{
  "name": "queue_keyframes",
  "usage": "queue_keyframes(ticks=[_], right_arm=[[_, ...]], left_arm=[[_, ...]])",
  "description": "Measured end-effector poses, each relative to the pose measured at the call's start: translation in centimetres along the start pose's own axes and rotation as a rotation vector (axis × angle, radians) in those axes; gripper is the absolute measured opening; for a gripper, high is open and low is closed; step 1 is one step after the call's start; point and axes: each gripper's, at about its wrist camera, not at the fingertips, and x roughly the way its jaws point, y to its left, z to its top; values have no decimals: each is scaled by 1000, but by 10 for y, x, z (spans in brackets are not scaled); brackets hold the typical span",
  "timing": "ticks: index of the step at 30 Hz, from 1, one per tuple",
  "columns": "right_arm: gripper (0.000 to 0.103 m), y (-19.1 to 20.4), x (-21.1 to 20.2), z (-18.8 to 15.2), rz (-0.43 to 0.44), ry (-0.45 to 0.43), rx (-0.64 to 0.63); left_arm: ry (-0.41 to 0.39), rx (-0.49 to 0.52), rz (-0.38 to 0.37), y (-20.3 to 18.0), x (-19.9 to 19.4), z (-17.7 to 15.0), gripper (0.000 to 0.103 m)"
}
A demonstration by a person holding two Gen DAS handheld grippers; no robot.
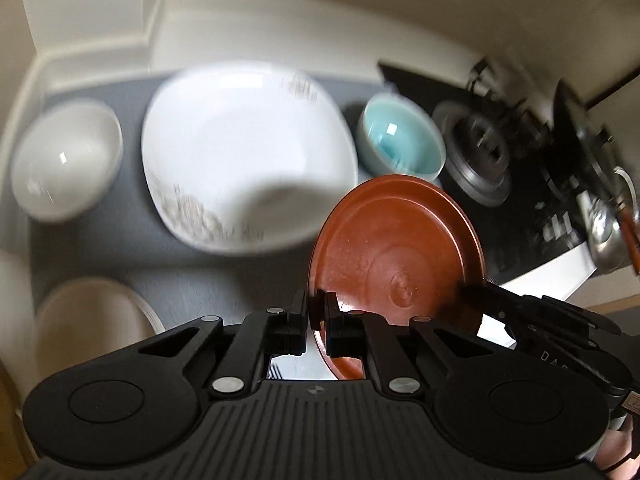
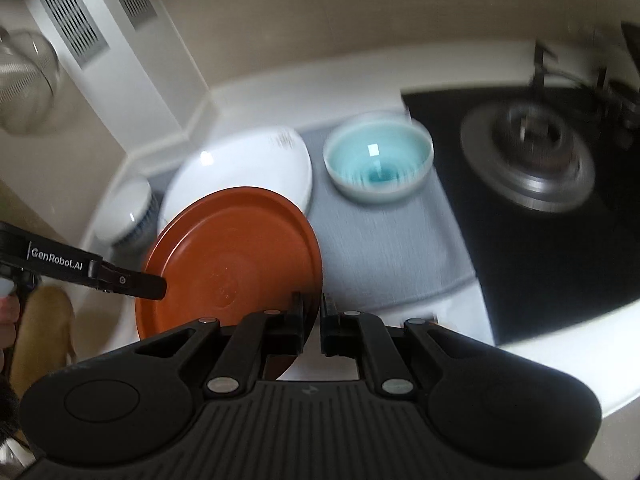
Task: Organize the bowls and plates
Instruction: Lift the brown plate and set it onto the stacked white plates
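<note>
Black gripper bodies fill the lower edge of both wrist views. Left gripper (image 1: 317,312): fingers drawn close on the near-left rim of the brown plate (image 1: 400,256), pinching it edgewise at lower centre of the frame. Right gripper (image 2: 311,312): fingers likewise closed on the opposite rim of the same plate, at lower centre of its own view; each tool also shows in the other's frame, gripping the plate's far edge. Brown plate: held by both tools, tilted, apparently lifted clear of the counter and overlapping the white plate's near edge in the picture; whether the two touch cannot be told. White square plate (image 1: 244,152): centre of the left view, lying flat on the grey mat (image 1: 240,280), faint pattern at two corners. Blue bowl (image 1: 402,140): right of the white plate, upright on the mat, empty. White bowl (image 1: 66,158): left of the white plate, upright. Beige dish (image 1: 88,320): lower left, partly cut off by the gripper body, kind uncertain. Gas hob (image 2: 528,168): right of the mat, black glass with a burner; a pot at the far right of the left view. Status, by judgement: organising is at an early to middle stage. One plate is in transit, likely bound for the white plate as a stack; bowls stand separate and unnested, and the beige dish is ungrouped. Remaining: set the brown plate down, gather the bowls.
</note>
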Motion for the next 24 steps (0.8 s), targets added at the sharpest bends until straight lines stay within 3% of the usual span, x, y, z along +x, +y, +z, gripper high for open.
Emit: queue_keyframes(ticks=[5,12,19,24], right_arm=[[10,23,-6,40,62,-66,-9],[12,64,-2,83,84,-139,-98],[14,67,33,108,104,-83,-22],[14,69,65,111,51,-72,-41]], left_arm=[[-142,15,34,3,-46,36,8],[-295,7,91,16,-74,64,9],[-295,-133,59,56,-71,82,12],[-224,-170,50,84,-30,93,12]])
